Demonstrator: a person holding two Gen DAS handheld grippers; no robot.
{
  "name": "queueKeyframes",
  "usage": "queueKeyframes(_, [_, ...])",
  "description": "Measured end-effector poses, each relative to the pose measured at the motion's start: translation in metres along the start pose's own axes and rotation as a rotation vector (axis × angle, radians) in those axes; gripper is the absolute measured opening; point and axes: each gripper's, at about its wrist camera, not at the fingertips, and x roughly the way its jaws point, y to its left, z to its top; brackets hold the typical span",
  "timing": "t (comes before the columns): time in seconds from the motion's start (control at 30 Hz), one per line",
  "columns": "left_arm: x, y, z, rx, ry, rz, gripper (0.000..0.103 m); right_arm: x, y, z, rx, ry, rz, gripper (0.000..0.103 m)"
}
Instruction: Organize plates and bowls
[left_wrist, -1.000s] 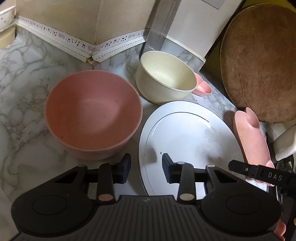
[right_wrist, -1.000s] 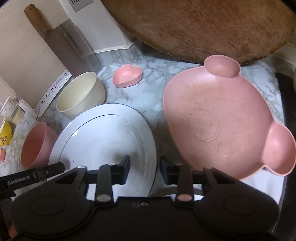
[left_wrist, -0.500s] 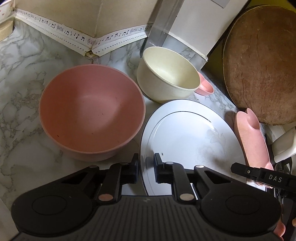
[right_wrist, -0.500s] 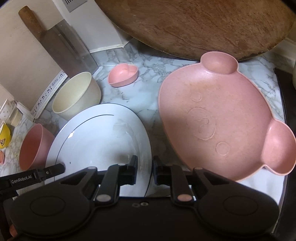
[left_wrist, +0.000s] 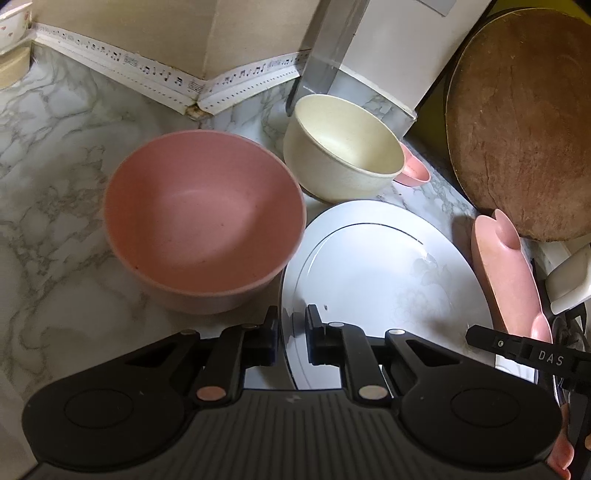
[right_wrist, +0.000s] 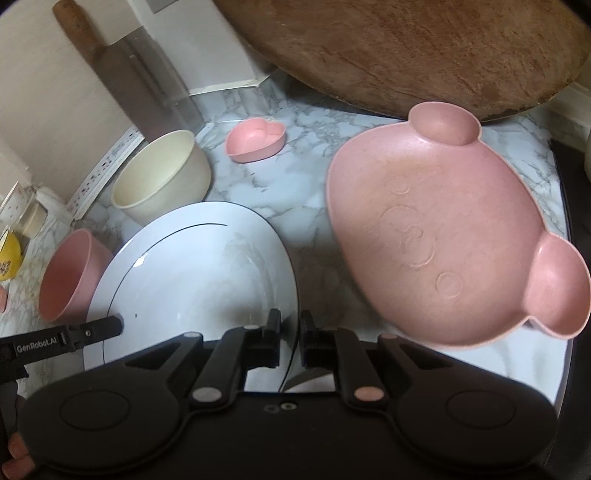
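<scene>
A white plate (left_wrist: 369, 277) (right_wrist: 192, 277) lies on the marble counter between both grippers. My left gripper (left_wrist: 290, 332) is shut on its left rim. My right gripper (right_wrist: 290, 332) has the plate's right rim between its jaws, which are still closing on it. A large pink bowl (left_wrist: 203, 229) (right_wrist: 70, 277) stands just left of the plate. A cream bowl (left_wrist: 343, 147) (right_wrist: 162, 177) stands behind it. To the right of the white plate lies a pink bear-shaped plate (right_wrist: 443, 229) (left_wrist: 506, 266).
A small pink heart-shaped dish (right_wrist: 255, 140) sits behind the plates. A big round wooden board (left_wrist: 524, 118) (right_wrist: 424, 48) leans at the back right. A cleaver (right_wrist: 122, 81) leans on the wall behind the cream bowl. The wall corner (left_wrist: 195, 107) closes the back left.
Both grippers went from open to shut around the white plate's opposite rims. The views shifted only slightly.
</scene>
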Motion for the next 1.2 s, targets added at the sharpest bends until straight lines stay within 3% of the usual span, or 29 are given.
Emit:
queueKeyframes(0.53, [-0.03,0.018,-0.029,0.033,0.01,0.001,0.013,-0.024,0.018,-0.034,-0.048,0.014,0.024,0.011])
queueKeyframes(1.2, [-0.035,0.032,-0.039,0.032,0.015,-0.007,0.013,-0.029,0.03,-0.057,-0.082,0.029,0.025,0.011])
